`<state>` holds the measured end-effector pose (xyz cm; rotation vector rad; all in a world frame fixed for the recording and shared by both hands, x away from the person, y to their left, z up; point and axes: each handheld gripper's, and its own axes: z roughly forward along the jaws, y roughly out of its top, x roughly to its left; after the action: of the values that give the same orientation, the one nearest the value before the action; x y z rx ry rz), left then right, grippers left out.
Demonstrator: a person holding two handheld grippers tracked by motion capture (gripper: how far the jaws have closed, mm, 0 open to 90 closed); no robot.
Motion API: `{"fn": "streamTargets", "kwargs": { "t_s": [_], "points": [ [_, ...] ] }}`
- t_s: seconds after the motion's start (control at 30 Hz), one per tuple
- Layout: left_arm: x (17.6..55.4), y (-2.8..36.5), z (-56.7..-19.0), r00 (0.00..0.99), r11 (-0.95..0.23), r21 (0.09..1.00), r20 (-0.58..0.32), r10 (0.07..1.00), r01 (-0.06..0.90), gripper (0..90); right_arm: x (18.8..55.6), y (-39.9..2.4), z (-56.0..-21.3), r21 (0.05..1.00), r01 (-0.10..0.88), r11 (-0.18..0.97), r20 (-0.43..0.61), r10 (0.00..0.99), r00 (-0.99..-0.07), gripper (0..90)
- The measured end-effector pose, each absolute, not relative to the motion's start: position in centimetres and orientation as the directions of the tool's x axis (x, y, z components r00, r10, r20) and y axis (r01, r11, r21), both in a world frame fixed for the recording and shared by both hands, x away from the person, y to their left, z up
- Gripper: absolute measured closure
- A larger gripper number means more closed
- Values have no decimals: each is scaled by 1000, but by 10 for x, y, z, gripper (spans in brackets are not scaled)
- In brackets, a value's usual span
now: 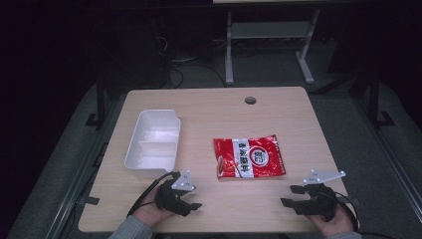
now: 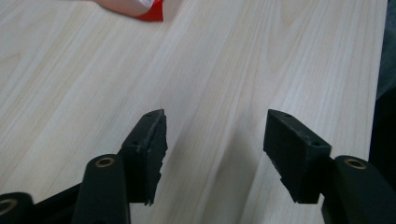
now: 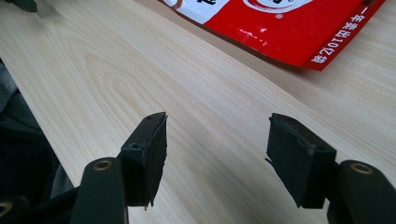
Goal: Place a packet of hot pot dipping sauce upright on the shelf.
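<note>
A red and white snack bag (image 1: 250, 157) lies flat in the middle of the wooden table (image 1: 214, 114). To its left stands a white two-part plastic container (image 1: 153, 143), with nothing in it. My left gripper (image 1: 191, 201) rests near the table's front edge, below the container, open over bare wood (image 2: 215, 135). A corner of the bag (image 2: 140, 8) shows at the top of the left gripper view. My right gripper (image 1: 291, 195) sits at the front right, open with nothing between its jaws (image 3: 217, 135). The bag's lower edge (image 3: 299, 28) lies just ahead of it.
A round cable hole (image 1: 250, 100) sits near the table's far edge. Beyond the table stand a metal frame's legs (image 1: 229, 50) and cables on a dark floor. Cables trail from both grippers off the front edge.
</note>
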<state>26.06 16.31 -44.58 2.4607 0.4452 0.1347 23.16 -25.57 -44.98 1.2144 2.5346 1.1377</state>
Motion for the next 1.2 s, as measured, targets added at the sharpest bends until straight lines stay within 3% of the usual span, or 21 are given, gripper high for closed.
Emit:
{"fn": "streamTargets", "kwargs": {
  "t_s": [0.4, 0.93, 1.2],
  "points": [
    [278, 137, -437, 935, -743, 606, -5, 354, 284, 572, 245, -260, -446, 681, 626, 379, 200, 727, -657, 371],
    [319, 74, -428, 924, -762, 578, 34, 380, 292, 866, 299, -263, -427, 684, 661, 309, 203, 790, -579, 408],
    [344, 53, -427, 892, -766, 546, 70, 446, 340, 897, 323, -264, -430, 658, 718, 227, 281, 811, -514, 422]
  ]
}}
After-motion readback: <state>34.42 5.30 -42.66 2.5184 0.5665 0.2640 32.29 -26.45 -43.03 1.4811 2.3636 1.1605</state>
